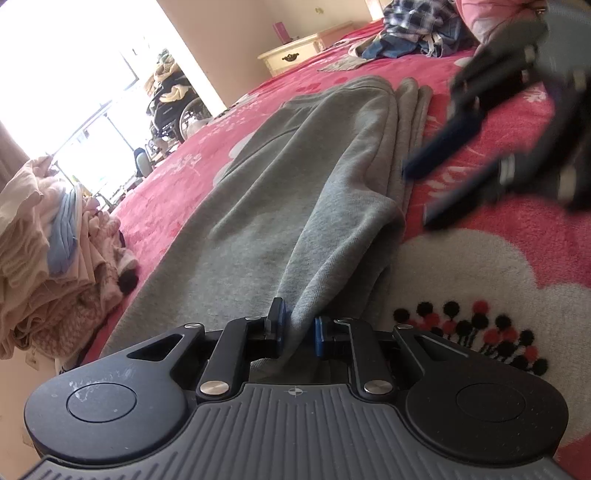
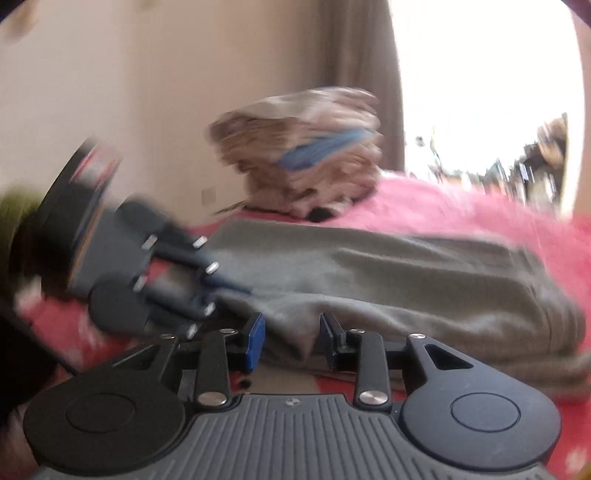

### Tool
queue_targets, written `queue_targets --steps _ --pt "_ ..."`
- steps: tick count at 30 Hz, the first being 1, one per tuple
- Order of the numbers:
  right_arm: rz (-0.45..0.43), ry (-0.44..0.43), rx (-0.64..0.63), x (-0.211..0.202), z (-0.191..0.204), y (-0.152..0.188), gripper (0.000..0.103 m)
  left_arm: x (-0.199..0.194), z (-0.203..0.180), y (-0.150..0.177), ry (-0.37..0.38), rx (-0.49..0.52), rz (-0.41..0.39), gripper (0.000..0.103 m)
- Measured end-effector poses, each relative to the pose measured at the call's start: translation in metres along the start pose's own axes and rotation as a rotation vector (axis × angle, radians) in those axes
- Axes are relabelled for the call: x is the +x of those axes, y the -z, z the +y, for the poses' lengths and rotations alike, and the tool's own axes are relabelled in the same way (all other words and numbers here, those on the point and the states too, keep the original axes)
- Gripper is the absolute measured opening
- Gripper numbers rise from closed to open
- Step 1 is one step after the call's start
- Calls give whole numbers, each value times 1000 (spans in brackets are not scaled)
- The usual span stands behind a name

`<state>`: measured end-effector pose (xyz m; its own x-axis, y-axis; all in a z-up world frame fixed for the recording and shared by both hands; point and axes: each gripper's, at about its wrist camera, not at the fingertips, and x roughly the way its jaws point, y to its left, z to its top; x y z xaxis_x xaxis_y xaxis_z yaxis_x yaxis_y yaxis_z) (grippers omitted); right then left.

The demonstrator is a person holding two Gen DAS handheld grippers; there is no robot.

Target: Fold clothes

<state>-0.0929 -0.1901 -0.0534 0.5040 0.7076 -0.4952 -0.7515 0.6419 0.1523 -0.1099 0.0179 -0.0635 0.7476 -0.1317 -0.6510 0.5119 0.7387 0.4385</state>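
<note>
A grey sweat garment (image 1: 295, 177) lies lengthwise on the pink fleece blanket (image 1: 480, 258), with one side folded over into a ridge. My left gripper (image 1: 298, 325) is shut on the near end of that raised fold, and the cloth runs between its blue pads. The right wrist view shows the same garment (image 2: 406, 280) and my left gripper (image 2: 229, 291) at its left end, blurred. My right gripper (image 2: 291, 332) stands open just before the garment's near edge. In the left wrist view my right gripper (image 1: 417, 192) hovers over the blanket beside the garment, blurred.
A pile of folded beige and pink clothes (image 1: 44, 240) sits at the bed's edge, also visible as the pile (image 2: 306, 155) behind the garment. A heap of plaid clothes (image 1: 417, 29) lies at the far end. A cream nightstand (image 1: 295, 55) and a wheelchair (image 1: 173, 107) stand beyond the bed.
</note>
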Motion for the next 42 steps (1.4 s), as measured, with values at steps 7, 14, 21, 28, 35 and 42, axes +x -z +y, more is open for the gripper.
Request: queue_targets --steps 7,14,21,28,35,42 --pt "31 -28 -131 15 -14 -6 37 -3 -3 0 -11 44 -8 16" --pt "9 30 -634 24 18 7 34 -6 18 -8 -7 -78 -19 16" --pt "-16 1 -930 44 42 19 37 -6 30 -10 13 -138 -23 15" --pt "21 -20 -1006 65 53 21 40 -12 29 -9 18 -138 -42 15" --pt "70 -141 -817 64 48 -11 47 -14 26 -9 14 -66 -64 14" --pt "50 -186 -604 46 24 -35 52 -10 27 -9 2 -73 -62 14"
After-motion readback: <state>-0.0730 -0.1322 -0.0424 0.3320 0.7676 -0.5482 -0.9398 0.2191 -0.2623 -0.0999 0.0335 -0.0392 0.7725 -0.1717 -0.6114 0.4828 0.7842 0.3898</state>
